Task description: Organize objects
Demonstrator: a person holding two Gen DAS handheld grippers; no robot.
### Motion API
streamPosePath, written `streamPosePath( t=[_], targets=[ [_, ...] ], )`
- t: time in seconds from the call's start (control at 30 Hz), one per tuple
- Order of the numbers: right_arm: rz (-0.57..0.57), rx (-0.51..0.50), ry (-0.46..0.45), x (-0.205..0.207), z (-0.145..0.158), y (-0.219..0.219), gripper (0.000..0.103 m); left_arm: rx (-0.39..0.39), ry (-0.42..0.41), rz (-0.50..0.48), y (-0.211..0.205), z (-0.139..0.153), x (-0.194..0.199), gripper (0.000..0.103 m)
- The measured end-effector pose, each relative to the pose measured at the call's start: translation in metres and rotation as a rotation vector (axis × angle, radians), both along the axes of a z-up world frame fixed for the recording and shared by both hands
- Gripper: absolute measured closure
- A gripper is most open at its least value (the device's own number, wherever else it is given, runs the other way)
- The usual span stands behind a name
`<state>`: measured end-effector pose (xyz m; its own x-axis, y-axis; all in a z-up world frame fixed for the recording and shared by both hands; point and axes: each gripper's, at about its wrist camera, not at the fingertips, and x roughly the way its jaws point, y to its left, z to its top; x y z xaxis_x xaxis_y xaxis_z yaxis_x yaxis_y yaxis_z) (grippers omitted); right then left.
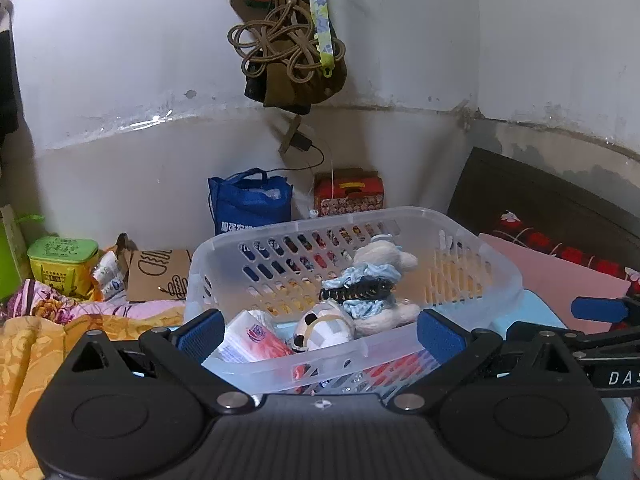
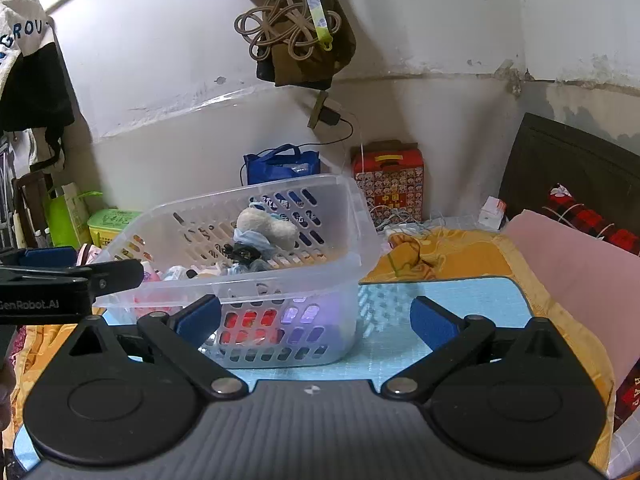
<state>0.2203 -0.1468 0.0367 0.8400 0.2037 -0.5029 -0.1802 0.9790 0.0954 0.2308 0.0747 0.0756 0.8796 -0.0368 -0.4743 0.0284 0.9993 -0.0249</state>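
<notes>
Right now a clear plastic basket (image 1: 352, 236) w/ slotted walls sits on a light-blue mat (image 2: 460, 304) laid over an orange patterned bedspread (image 2: 460, 248) on the bed. Both views show it tilted, far rim higher than near rim. Inside: a cream plush toy (image 1: 384, 256) w/ a pale-blue ruffled cloth around it, a black hair claw clip (image 1: 356, 292) lying across that cloth, a black-and-white checked ball-shaped toy (image 1: 324, 324) toward the near wall, and a tissue packet (image 1: 252, 336) w/ red print at the near left corner of the basket.

Left gripper (image 1: 320, 332) is up against the basket's near rim, fingers (image 1: 440, 336) spread wide, nothing between the pads; the rim runs across the gap. Right gripper (image 2: 316, 320) faces the basket's near right corner from the mat side, fingers (image 2: 434, 324) also spread apart and not pinching anything; left pad overlaps the basket wall in view, contact can't be told.

At the bed's far edge by the wall: a blue tote bag (image 1: 250, 200), a red patterned box (image 1: 350, 192), a green tin (image 1: 62, 264) and a brown paper bag (image 1: 158, 276). A pink folded cloth (image 2: 572, 256) lies at the bed's right side, just beside the mat. A knotted cord bundle (image 1: 280, 44) hangs on the wall above.
</notes>
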Motion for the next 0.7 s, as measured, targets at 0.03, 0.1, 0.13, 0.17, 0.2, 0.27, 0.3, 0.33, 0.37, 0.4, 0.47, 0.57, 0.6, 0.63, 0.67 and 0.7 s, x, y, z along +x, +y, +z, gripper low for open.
streamPosePath(
  t=[0.03,0.1,0.13,0.17,0.2,0.27,0.3,0.33,0.37,0.4,0.47,0.57,0.6,0.63,0.67,0.7],
  targets=[
    [0.002,0.0,-0.002,0.0,-0.001,0.0,0.0,0.001,-0.002,0.001,0.0,0.0,-0.001,0.0],
    [0.003,-0.007,-0.004,-0.001,-0.002,0.0,0.0,0.0,-0.003,0.003,0.0,0.0,-0.002,0.0],
    [0.001,-0.01,-0.004,-0.001,-0.002,0.0,0.0,0.0,-0.003,0.005,0.001,0.0,-0.001,0.0],
    [-0.002,-0.009,-0.005,-0.001,-0.003,0.0,0.0,0.0,-0.001,0.005,0.001,-0.001,-0.001,0.0],
    [-0.004,-0.004,-0.005,-0.001,-0.003,-0.001,0.0,0.001,0.002,0.005,0.002,-0.002,0.0,0.0],
    [-0.004,0.005,-0.004,0.0,-0.002,0.0,0.0,0.003,0.01,0.005,0.002,-0.003,0.001,0.0],
    [-0.006,0.006,-0.004,0.0,-0.002,0.0,0.0,0.002,0.013,0.004,0.003,-0.004,0.001,0.0],
    [-0.007,0.007,-0.005,0.0,-0.002,0.001,0.0,0.001,0.015,0.003,0.003,-0.005,0.002,0.0],
    [-0.009,0.006,-0.007,0.001,-0.002,0.001,0.0,0.001,0.015,0.0,0.003,-0.005,0.001,0.0],
    [-0.009,0.004,-0.007,0.001,-0.003,0.002,0.0,0.0,0.017,-0.007,0.004,-0.005,0.001,0.0],
    [-0.008,0.006,-0.004,0.002,-0.004,0.002,0.0,-0.005,0.019,-0.008,0.006,-0.007,0.0,0.0],
    [-0.007,0.008,0.003,0.003,-0.007,0.003,0.0,-0.01,0.019,0.0,0.009,-0.008,0.001,0.0],
    [-0.006,0.008,0.005,0.003,-0.007,0.003,0.0,-0.013,0.019,0.001,0.01,-0.008,0.001,0.0],
    [-0.007,0.009,0.004,0.002,-0.008,0.003,0.0,-0.015,0.02,0.001,0.011,-0.008,0.001,0.0],
    [-0.008,0.011,0.002,0.002,-0.008,0.004,0.0,-0.015,0.019,0.0,0.011,-0.009,0.001,0.0],
    [-0.007,0.012,0.0,0.003,-0.008,0.004,0.0,-0.012,0.019,0.002,0.011,-0.009,0.001,0.0]
  ],
)
